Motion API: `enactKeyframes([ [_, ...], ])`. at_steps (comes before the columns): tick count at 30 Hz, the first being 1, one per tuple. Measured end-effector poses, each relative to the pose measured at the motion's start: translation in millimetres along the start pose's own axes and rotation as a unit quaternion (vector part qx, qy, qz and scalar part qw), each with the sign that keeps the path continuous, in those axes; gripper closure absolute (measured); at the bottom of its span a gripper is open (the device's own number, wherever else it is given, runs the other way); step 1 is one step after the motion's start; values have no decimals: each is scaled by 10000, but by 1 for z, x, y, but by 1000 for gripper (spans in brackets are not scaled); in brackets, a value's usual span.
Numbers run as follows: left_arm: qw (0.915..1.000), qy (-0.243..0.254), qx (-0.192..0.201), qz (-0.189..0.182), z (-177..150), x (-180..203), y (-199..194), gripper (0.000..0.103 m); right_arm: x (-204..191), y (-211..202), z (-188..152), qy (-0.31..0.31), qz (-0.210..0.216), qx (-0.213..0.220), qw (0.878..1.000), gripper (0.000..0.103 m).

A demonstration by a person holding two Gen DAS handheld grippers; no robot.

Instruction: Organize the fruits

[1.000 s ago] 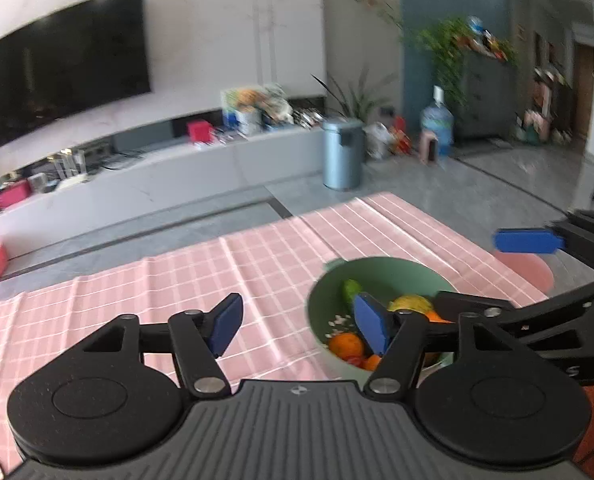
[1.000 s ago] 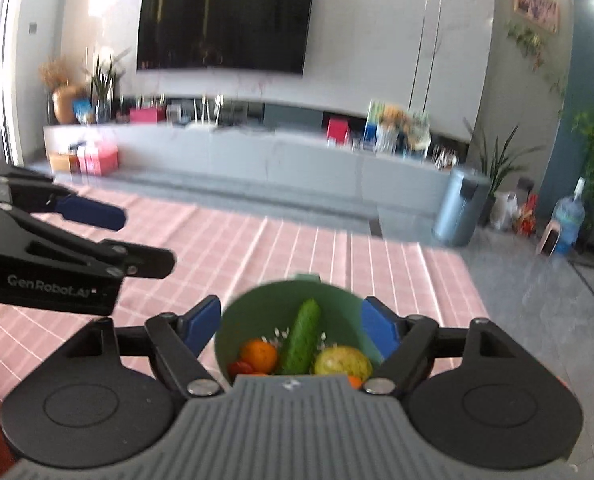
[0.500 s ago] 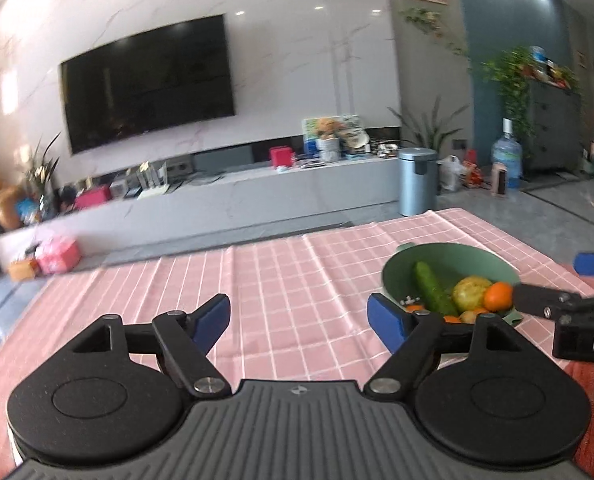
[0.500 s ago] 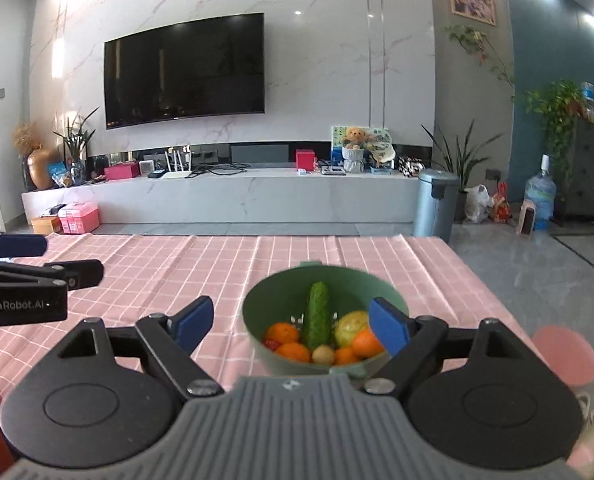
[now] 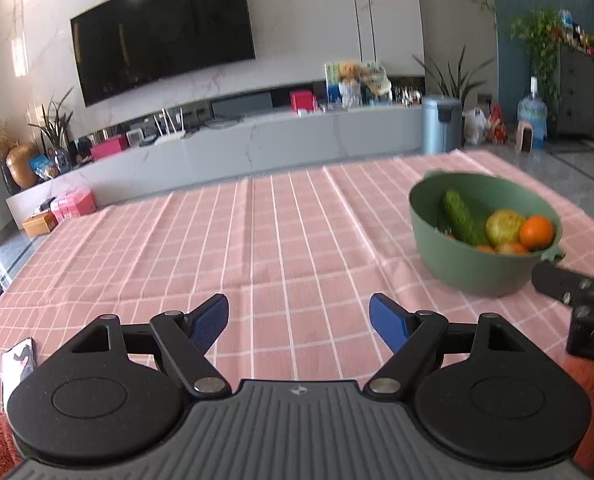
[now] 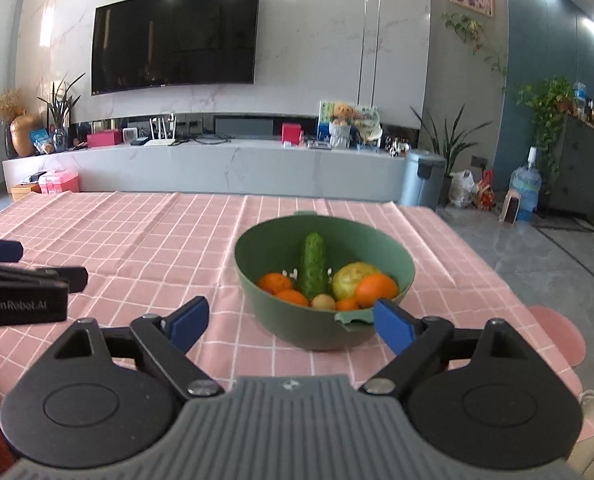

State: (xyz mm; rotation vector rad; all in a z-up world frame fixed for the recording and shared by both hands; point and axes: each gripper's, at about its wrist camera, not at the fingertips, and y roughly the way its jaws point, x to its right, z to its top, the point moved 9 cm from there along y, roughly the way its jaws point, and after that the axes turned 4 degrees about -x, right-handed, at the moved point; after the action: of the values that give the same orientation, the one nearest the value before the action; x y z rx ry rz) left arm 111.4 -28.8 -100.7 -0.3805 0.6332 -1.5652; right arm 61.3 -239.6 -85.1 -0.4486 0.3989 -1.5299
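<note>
A green bowl (image 6: 257,264) stands on the pink checked tablecloth (image 6: 137,240). It holds a cucumber (image 6: 314,270), several oranges (image 6: 377,289), a yellow-green fruit (image 6: 351,280) and a small pale round fruit (image 6: 323,302). The bowl also shows at the right in the left wrist view (image 5: 473,268). My right gripper (image 6: 291,326) is open and empty, just in front of the bowl. My left gripper (image 5: 299,322) is open and empty over bare cloth, left of the bowl. Each gripper shows at the edge of the other's view.
The tablecloth's right edge drops off near a pink stool (image 6: 557,328). A small flat object (image 5: 17,364) lies on the cloth at the near left. Beyond the table stand a TV console (image 6: 201,168), a bin (image 6: 423,178) and plants.
Both grippers have pulled back from the bowl and levelled. The left view has swung left, so the bowl now sits farther right and farther away. Both stay open.
</note>
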Motion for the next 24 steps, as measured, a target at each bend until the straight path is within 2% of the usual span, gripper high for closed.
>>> enactKeyframes([
  [5,9998,-15,-197,32,-10,-2,1,9,-1,6,-3,-29,17,-35,10000,14],
  [24,9996,-61,-255,38,-10,-8,-3,9,-4,9,-2,-47,-17,-69,10000,13],
])
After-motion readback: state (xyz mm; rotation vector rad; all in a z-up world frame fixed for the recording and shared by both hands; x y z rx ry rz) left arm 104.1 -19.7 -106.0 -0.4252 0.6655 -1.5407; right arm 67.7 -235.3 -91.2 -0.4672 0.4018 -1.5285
